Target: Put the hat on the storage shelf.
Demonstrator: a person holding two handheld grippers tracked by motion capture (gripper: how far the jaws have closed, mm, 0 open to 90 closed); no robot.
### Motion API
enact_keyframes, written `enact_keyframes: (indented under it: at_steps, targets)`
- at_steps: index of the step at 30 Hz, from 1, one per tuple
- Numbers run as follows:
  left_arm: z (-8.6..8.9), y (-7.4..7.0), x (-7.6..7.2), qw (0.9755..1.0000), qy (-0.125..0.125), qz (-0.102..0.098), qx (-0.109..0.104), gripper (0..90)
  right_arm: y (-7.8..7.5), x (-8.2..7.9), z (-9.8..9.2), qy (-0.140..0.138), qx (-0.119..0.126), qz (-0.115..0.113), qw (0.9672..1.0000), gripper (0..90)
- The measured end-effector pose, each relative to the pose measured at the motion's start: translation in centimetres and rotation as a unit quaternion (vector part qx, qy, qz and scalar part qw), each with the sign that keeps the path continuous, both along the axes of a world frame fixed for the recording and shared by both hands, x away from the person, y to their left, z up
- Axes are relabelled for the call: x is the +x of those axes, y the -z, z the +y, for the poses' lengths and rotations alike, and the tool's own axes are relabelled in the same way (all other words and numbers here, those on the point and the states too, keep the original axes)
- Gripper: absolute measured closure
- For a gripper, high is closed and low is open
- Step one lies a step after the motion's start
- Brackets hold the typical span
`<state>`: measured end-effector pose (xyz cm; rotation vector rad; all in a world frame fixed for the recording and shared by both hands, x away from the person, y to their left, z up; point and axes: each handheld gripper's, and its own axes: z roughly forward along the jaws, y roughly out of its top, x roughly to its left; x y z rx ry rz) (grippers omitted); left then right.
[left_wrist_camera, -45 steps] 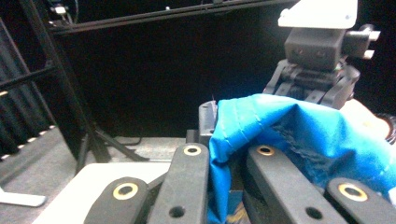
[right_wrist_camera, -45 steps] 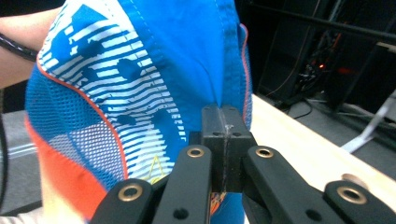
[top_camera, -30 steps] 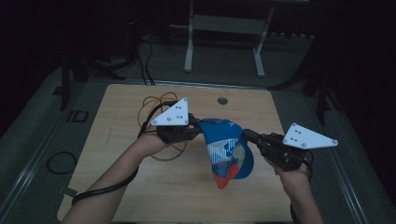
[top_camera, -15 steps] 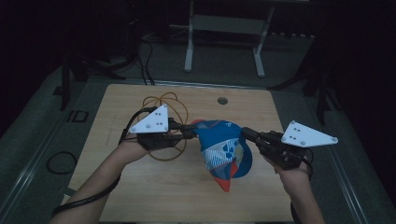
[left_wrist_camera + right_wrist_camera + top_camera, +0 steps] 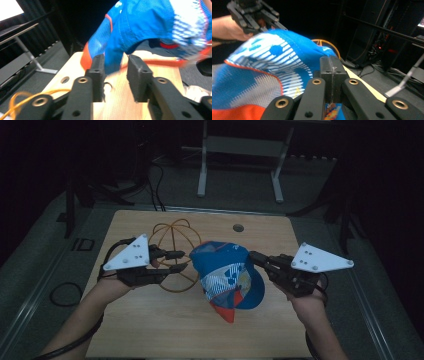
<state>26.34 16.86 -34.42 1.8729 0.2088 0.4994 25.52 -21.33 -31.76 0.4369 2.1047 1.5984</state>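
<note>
1 blue cap (image 5: 227, 277), its printed white-and-orange markings unreadable.

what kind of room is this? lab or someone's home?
Most likely a lab or recording workspace, not a home. A bare wooden table stands in a dark room, loose cables run across the grey floor behind it, and what looks like an equipment rack with small red lights stands beside it.

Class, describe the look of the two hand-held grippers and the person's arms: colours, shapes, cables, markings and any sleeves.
Both the left gripper and the right gripper are black, with linked arms joined by brass-ringed rivets and blocky, rough-faced jaws. Each carries a pale grey three-cornered plate dotted with small screws. A black cable trails from each. The forearms are bare, with no sleeves in view.
</note>
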Motion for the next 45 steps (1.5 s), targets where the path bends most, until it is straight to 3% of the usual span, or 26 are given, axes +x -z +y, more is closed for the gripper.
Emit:
enact_keyframes:
  at_steps: [8,9,11,13,15,16,18,21,25,28,31,34,38,39,40,45]
  targets:
    - [2.5,2.5,-1.1,0.9977,-0.061,0.016,-0.025,47.4,-1.8,1.3,1.4,0.009,-0.003,-0.016,0.9998,90.0]
    - [2.9,3.0,-1.2,0.9963,-0.074,0.022,-0.037,42.0,-2.0,1.5,1.6,0.010,-0.004,-0.017,0.9998,90.0]
    - [3.5,3.8,-1.4,0.9945,-0.093,0.025,-0.042,36.2,-2.4,2.1,2.1,0.010,0.000,-0.015,0.9998,90.0]
    - [4.0,4.7,-1.6,0.9910,-0.123,0.033,-0.042,25.1,-2.7,2.6,2.6,0.006,0.002,-0.014,0.9999,90.0]
    - [4.2,5.2,-1.7,0.9900,-0.129,0.031,-0.047,16.9,-2.9,2.9,2.9,0.004,0.004,-0.012,0.9999,90.0]
    - [4.6,6.3,-2.0,0.9863,-0.154,0.027,-0.053,16.9,-3.0,3.1,3.3,0.003,0.004,-0.012,0.9999,90.0]
    - [4.7,7.2,-2.4,0.9830,-0.175,0.028,-0.046,5.7,-3.5,3.8,4.6,0.001,0.003,-0.015,0.9999,90.0]
    - [5.1,8.8,-2.8,0.9772,-0.205,0.031,-0.047,2.1,-3.9,4.6,5.8,0.000,0.002,-0.016,0.9999,90.0]
    - [6.2,11.0,-3.6,0.9629,-0.259,0.023,-0.071,2.1,-4.4,5.8,7.3,0.002,0.002,-0.011,0.9999,90.0]
    - [6.9,12.7,-4.0,0.9533,-0.292,0.028,-0.073,2.1,-4.7,6.7,8.5,0.004,-0.002,-0.009,0.9999,90.0]
    - [7.4,14.5,-4.3,0.9476,-0.309,0.043,-0.066,2.1,-4.9,7.6,9.6,0.004,-0.001,-0.004,1.0000,90.0]
    - [7.6,16.3,-4.7,0.9463,-0.312,0.054,-0.063,2.2,-5.2,8.3,10.8,0.003,-0.002,0.000,1.0000,90.0]
    - [7.5,18.2,-5.2,0.9429,-0.324,0.050,-0.060,2.2,-5.6,8.8,12.6,-0.004,-0.004,0.000,1.0000,90.0]
    - [7.5,18.2,-5.2,0.9429,-0.324,0.050,-0.060,2.2,-5.6,8.8,12.6,-0.004,-0.004,0.000,1.0000,90.0]
    - [7.5,18.7,-5.3,0.9411,-0.329,0.044,-0.065,2.2,-5.6,9.0,13.1,-0.002,-0.007,-0.003,1.0000,90.0]
    - [7.8,19.0,-5.5,0.9406,-0.327,0.045,-0.078,2.2,-5.1,10.5,16.3,-0.004,-0.020,0.012,0.9997,90.0]
